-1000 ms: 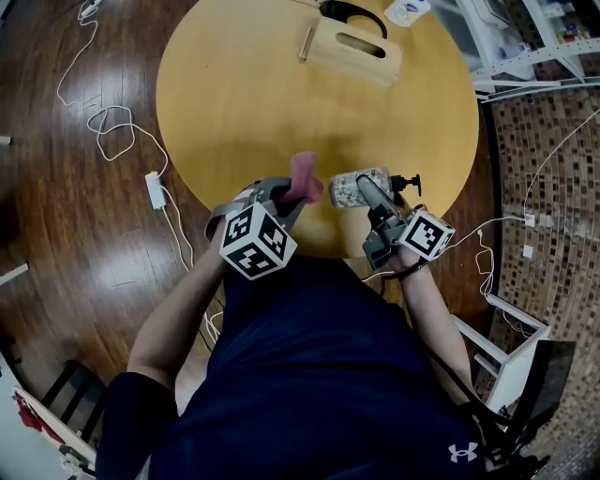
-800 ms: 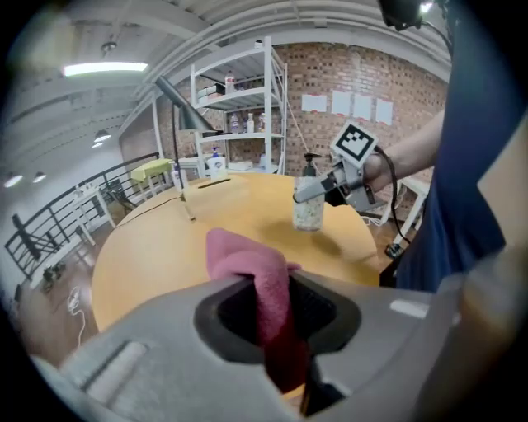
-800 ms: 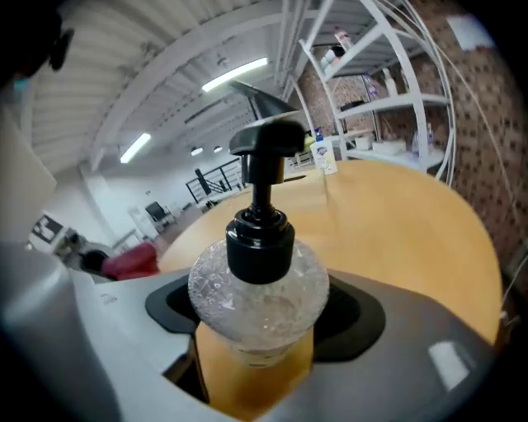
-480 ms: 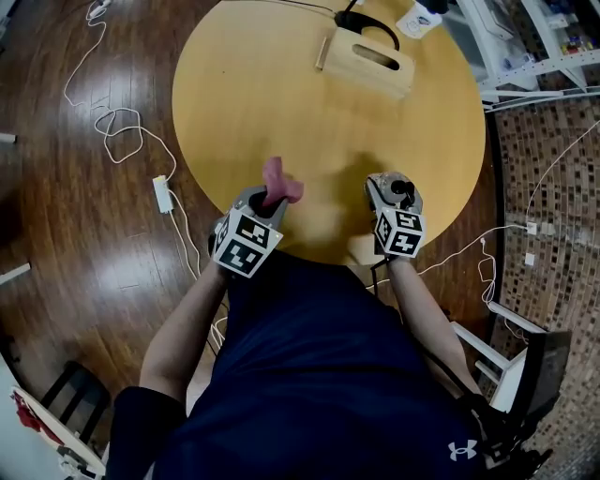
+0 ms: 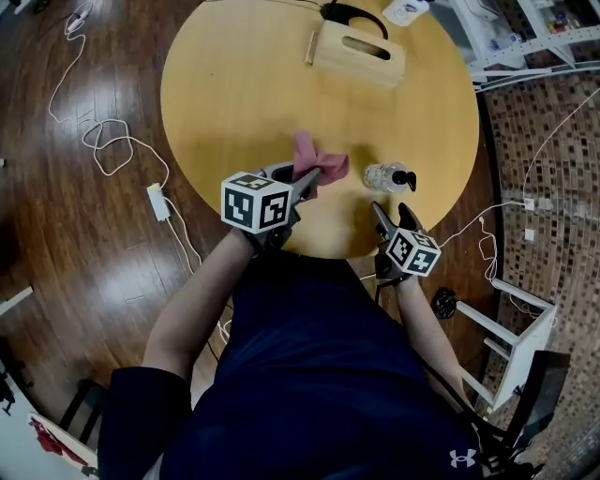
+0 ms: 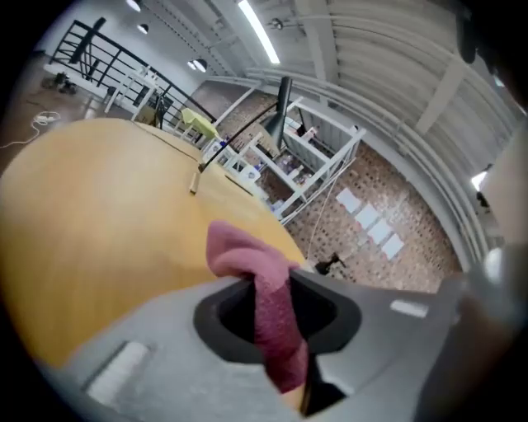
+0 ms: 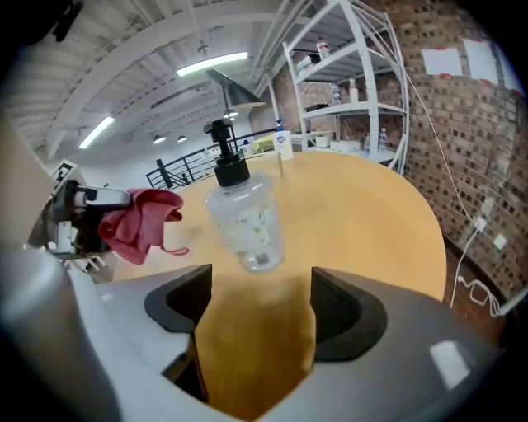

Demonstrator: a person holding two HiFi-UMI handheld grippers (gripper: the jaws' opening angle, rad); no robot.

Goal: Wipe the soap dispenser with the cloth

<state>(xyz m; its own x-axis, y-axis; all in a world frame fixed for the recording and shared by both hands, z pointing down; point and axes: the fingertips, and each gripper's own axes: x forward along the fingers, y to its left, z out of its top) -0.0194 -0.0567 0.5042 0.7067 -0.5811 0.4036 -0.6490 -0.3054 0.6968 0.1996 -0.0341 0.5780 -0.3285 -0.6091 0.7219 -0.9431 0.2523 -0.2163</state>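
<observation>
One soap dispenser (image 7: 242,210), label (image 7: 250,231) unreadable, cloth (image 6: 268,309) gripped

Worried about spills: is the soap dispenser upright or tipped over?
Upright: in the right gripper view the soap dispenser stands on its base on the table.

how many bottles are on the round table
2. The clear plastic soap dispenser with a black pump stands near the near edge; a small white bottle sits at the far edge by the wooden box. None seems hidden.
</observation>
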